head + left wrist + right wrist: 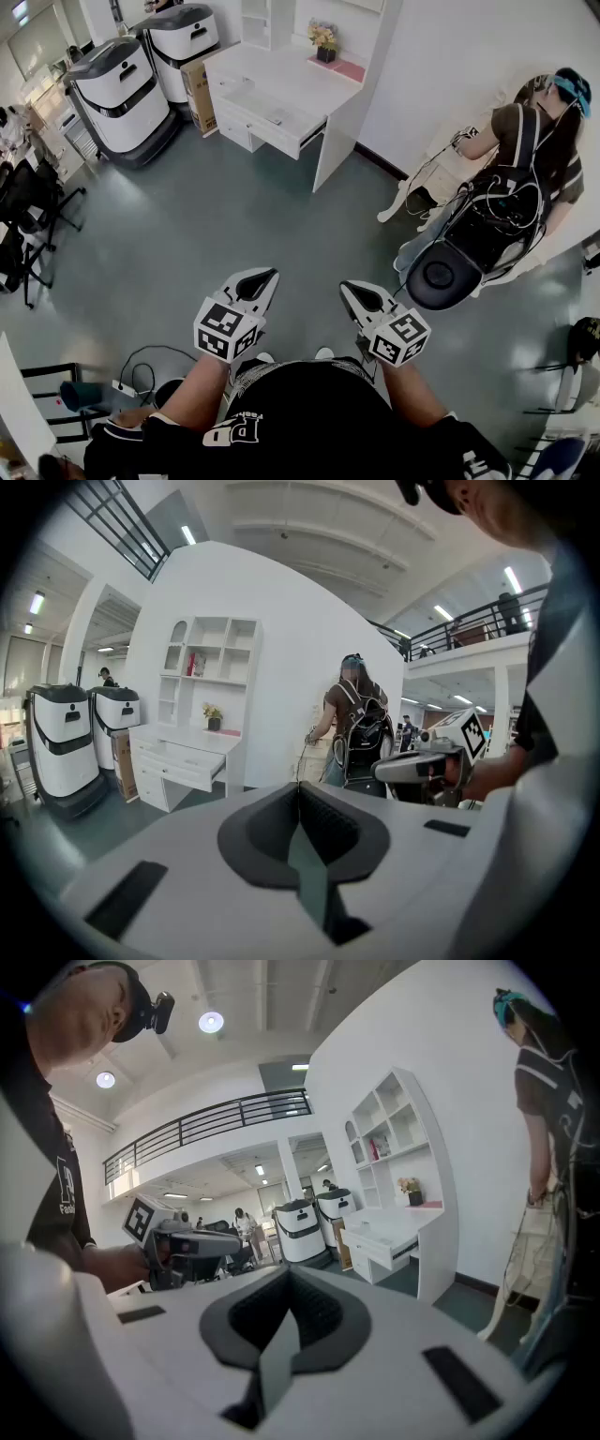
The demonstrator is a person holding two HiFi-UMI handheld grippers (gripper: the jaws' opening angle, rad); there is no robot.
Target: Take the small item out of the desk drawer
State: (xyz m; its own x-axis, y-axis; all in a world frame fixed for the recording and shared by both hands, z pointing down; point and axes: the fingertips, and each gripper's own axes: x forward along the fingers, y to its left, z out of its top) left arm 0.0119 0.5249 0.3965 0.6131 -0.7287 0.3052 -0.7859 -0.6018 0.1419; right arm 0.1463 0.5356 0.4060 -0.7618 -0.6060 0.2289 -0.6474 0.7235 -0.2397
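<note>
The white desk (281, 70) stands far off across the grey floor, with its upper drawer (267, 114) pulled open. A small dark item (277, 119) lies in the drawer, too small to make out. Both grippers are held side by side low in the head view, far from the desk. My left gripper (259, 281) is shut with nothing in it, and my right gripper (359, 296) looks shut and empty too. The left gripper view shows shut jaws (300, 791) and the desk (187, 747) at the left. The right gripper view shows its jaws (289, 1277) together and the desk (398, 1227) ahead.
Two white machines (122, 94) and a cardboard box (199, 89) stand left of the desk. A person with a backpack (511, 187) sits at the right by the wall. Black chairs (28, 225) line the left edge. A cable (141, 361) lies on the floor near my feet.
</note>
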